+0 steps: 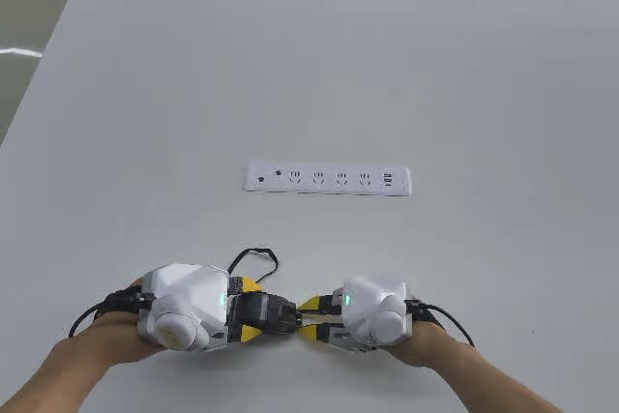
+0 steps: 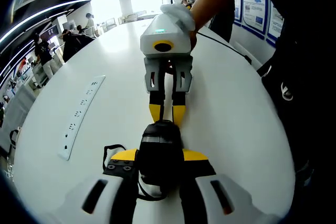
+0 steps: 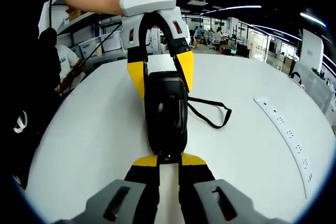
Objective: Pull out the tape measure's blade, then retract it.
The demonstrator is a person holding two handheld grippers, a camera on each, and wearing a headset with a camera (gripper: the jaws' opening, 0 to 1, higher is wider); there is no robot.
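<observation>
A black tape measure [image 1: 273, 314] lies on the white table [image 1: 319, 74] near its front edge, with a black wrist loop [image 1: 253, 256] trailing behind it. My left gripper [image 1: 250, 309] is shut on the case, its yellow fingertips pressed against both sides. In the left gripper view the case [image 2: 160, 153] sits between those jaws. My right gripper [image 1: 309, 318] faces it from the right. In the right gripper view its jaws [image 3: 168, 160] are pinched together on the blade's end hook, right against the case [image 3: 167, 111]. No stretch of blade is visible between the case and the right fingertips.
A white power strip [image 1: 327, 179] lies flat across the middle of the table, well beyond both grippers. Wide bare tabletop stretches to the left, right and far side. The table's front edge lies just behind the hands. People and desks stand in the room beyond the table.
</observation>
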